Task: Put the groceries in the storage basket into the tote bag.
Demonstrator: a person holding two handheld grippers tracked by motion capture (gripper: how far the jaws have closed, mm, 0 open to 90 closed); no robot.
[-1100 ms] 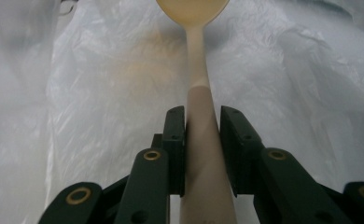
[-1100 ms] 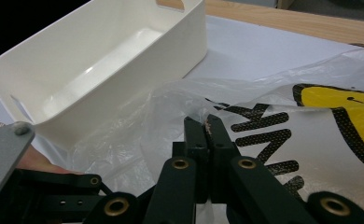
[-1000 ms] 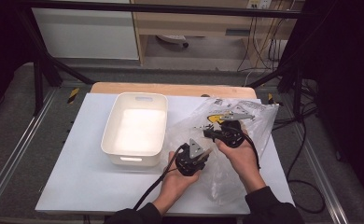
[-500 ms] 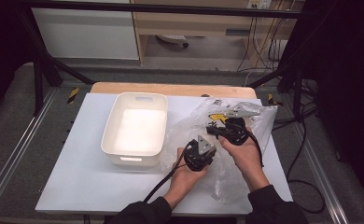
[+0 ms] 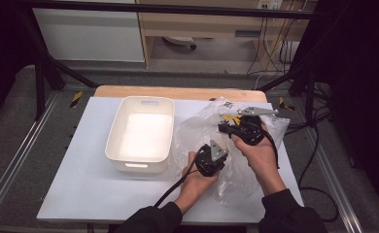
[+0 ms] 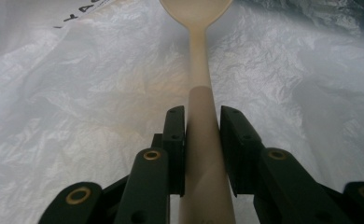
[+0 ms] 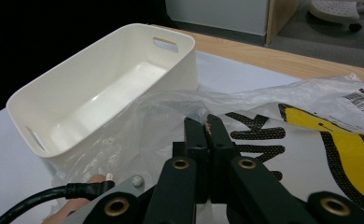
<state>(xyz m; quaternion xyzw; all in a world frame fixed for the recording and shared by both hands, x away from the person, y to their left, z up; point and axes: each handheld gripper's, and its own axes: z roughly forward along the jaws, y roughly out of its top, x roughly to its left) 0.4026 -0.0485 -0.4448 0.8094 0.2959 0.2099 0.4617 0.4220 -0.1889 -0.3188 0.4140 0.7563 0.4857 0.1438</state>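
Tub (image 5: 141, 133) stands on the counter (image 5: 71, 184), left of centre. Plastic bag (image 5: 197, 128) lies just right of the tub, touching its right wall. Left tongs (image 6: 202, 140) sit inside the bag, closed around the spoon (image 6: 201, 102) handle. Right tongs (image 7: 207, 135) pinch the bag's edge, behind and right of the left tongs.

Lab recording setup: white table (image 5: 80, 194) inside black metal frame (image 5: 46, 73), loose cables (image 5: 275, 53), bare cabinets (image 5: 88, 29).

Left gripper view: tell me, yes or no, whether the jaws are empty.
No: the left gripper clamps a pale spoon by its handle.
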